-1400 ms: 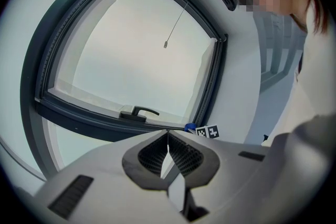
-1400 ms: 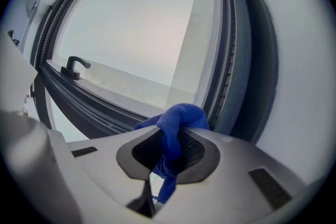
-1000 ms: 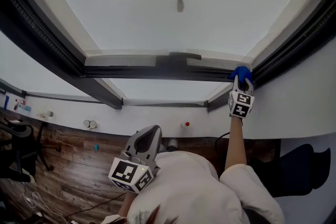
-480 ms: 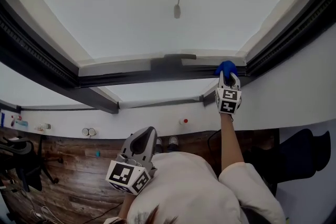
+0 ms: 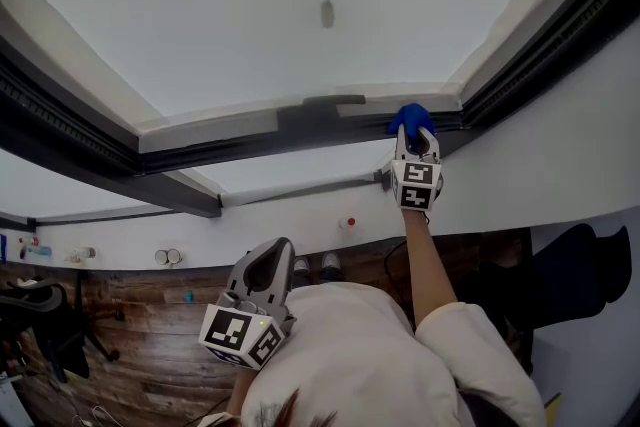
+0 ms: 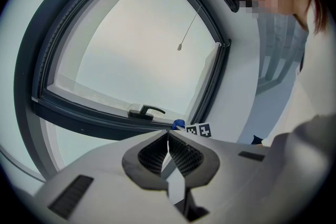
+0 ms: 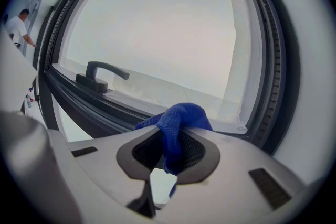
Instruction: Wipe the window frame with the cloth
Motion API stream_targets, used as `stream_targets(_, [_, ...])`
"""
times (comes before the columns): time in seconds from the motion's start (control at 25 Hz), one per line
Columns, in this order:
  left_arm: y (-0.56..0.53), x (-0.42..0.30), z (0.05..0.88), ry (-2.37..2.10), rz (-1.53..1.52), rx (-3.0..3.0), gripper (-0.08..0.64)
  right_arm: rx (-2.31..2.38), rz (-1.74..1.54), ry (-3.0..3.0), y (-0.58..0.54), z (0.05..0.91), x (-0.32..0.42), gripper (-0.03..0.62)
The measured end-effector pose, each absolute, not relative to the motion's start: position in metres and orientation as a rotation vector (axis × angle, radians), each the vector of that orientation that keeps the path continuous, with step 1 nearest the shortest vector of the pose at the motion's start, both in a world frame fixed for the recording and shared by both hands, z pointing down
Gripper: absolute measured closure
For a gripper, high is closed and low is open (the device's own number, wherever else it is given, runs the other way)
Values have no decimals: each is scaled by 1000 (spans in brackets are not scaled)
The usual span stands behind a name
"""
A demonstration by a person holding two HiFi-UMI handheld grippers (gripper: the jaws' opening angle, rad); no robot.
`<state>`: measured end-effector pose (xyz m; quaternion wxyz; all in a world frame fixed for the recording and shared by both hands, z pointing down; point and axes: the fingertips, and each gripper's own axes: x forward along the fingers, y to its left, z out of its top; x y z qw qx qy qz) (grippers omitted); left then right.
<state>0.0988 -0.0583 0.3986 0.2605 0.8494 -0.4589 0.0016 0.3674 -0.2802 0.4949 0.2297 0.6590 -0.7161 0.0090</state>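
The dark window frame [image 5: 230, 147] runs across the head view, its bottom rail bearing a dark handle [image 5: 333, 100]. My right gripper [image 5: 414, 137] is raised to that rail near the right corner, shut on a blue cloth [image 5: 411, 118] that presses against the frame. In the right gripper view the blue cloth [image 7: 177, 126] bunches out between the jaws, with the handle [image 7: 101, 73] to its left. My left gripper [image 5: 268, 272] hangs low by the person's chest, jaws together and holding nothing [image 6: 168, 136]. From the left gripper view the frame [image 6: 94, 115] and the cloth [image 6: 178, 124] show ahead.
A blind cord with a weight [image 5: 327, 12] hangs before the glass. The white wall [image 5: 540, 165] lies right of the frame. Below are a wooden floor [image 5: 130, 355], small items along the wall base [image 5: 165, 257] and an office chair [image 5: 40, 315]. A person stands far off [image 7: 21, 26].
My right gripper has slid left along the bottom rail with the cloth, away from the right corner toward the handle. The left gripper has stayed low.
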Motion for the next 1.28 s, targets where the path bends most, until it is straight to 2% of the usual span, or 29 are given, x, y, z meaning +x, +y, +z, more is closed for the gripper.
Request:
stream_targets(0.36, [-59,93,399,-1223,-3,2306,549,1763,1,-2040,-275,496,323,546])
stream_targets(1.28, [-59,82,401,-1206,-7,2308,549,1716,4,-2060,-271,496,285,546])
